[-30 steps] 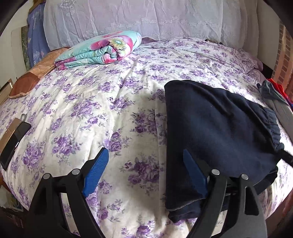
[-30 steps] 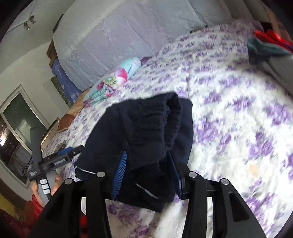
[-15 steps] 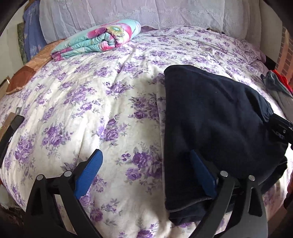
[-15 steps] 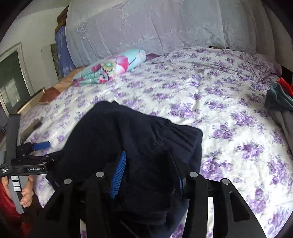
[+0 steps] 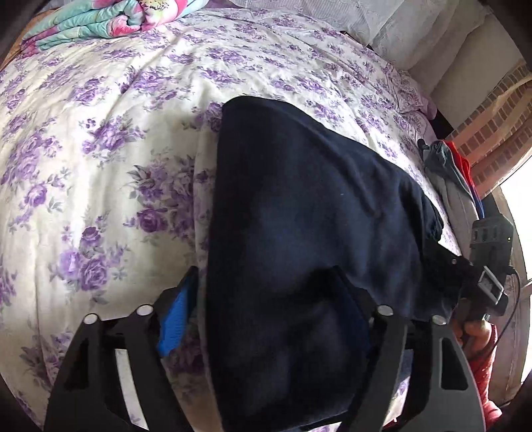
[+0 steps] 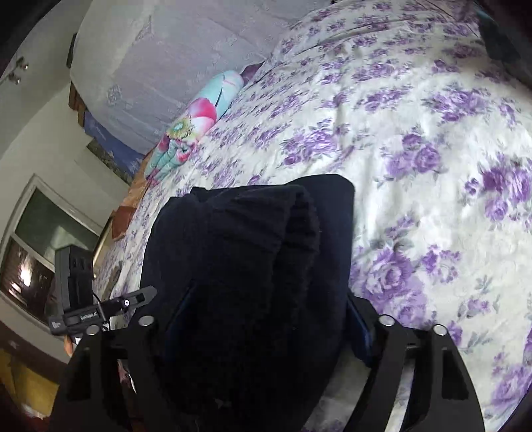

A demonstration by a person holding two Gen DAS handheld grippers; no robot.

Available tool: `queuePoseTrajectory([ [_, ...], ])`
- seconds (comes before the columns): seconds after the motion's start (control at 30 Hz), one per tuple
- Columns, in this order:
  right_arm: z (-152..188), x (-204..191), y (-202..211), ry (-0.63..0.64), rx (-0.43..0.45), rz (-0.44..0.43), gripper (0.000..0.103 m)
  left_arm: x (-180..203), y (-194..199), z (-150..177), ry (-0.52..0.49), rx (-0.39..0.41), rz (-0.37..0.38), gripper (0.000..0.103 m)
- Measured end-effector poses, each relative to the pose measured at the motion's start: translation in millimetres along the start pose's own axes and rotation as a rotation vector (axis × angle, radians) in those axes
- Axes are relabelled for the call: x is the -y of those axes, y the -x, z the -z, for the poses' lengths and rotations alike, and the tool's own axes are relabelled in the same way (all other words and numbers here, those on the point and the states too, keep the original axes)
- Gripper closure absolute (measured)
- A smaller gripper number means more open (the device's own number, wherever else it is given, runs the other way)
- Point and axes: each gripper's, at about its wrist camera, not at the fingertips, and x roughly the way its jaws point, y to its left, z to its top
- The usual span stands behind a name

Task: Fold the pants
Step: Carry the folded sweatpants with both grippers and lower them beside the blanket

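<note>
A pair of dark navy fabric pants (image 5: 299,206), folded into a thick bundle, lies on a bed covered by a cream quilt printed with purple roses (image 5: 99,139), toward the near right part of the bed as the left wrist view shows it. The left hand-held gripper (image 5: 266,319) points down over the near end of the bundle; its jaws are closing, with the cloth between them. The blue pad of one finger (image 5: 173,319) sits just beside the left edge of the fabric, while the other finger is half buried under a dark fold, so whether the pads already press on the cloth cannot be told. In the right wrist view the right hand-held gripper (image 6: 262,319) straddles the ribbed, gathered end of the pants (image 6: 252,266); its jaws are opening, the cloth fills the gap between the two blue-lined fingers, and whether they pinch it cannot be told either. The right hand-held gripper also shows at the right edge of the left wrist view, with fingers of a hand (image 5: 472,332) in a red sleeve beneath it. At the head of the bed lie a rolled quilt in turquoise and pink flowers (image 5: 99,20) and a white lace-covered pillow (image 6: 173,56). A heap of grey, blue and red clothes (image 5: 452,172) rests at the far right edge of the bed.
</note>
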Motion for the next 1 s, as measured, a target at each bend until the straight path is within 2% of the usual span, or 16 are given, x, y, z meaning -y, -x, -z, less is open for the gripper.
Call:
queuePoseTrajectory([
  [0.03,0,-2,2,-0.015,0.013,-0.008,0.045,5,1,-1,-0.008,0.006,-0.019,0.041],
  [0.1,1,-16,9,0.045,0.051,0.029,0.062,16,8,-3,-0.05,0.035,-0.075,0.057],
  [0.17,-3,-38,22,0.132,0.095,0.05,0.067,32,16,-4,-0.112,0.063,-0.164,0.071],
  [0.2,-8,-46,30,0.15,0.114,0.038,0.068,36,22,-8,-0.122,0.067,-0.184,0.074],
  [0.23,-15,-58,38,0.181,0.133,0.03,0.069,39,28,-17,-0.116,0.067,-0.188,0.077],
  [0.27,-25,-68,47,0.22,0.151,0.035,0.069,41,35,-27,-0.104,0.069,-0.184,0.086],
  [0.3,-36,-79,54,0.254,0.175,0.046,0.069,46,44,-39,-0.103,0.079,-0.144,0.088],
  [0.37,-63,-96,74,0.31,0.235,0.071,0.069,67,69,-65,-0.136,0.157,-0.145,0.088],
  [0.47,-109,-109,102,0.336,0.334,0.087,0.069,110,100,-102,-0.244,0.302,-0.221,0.088],
  [0.63,-185,-123,112,0.39,0.433,0.166,0.069,131,105,-185,-0.221,0.352,-0.211,0.088],
  [0.83,-283,-107,59,0.39,0.52,0.243,0.069,138,69,-296,-0.199,0.407,-0.313,0.088],
  [1.0,-343,-57,-32,0.366,0.511,0.278,0.069,119,-2,-360,-0.191,0.398,-0.39,0.088],
])
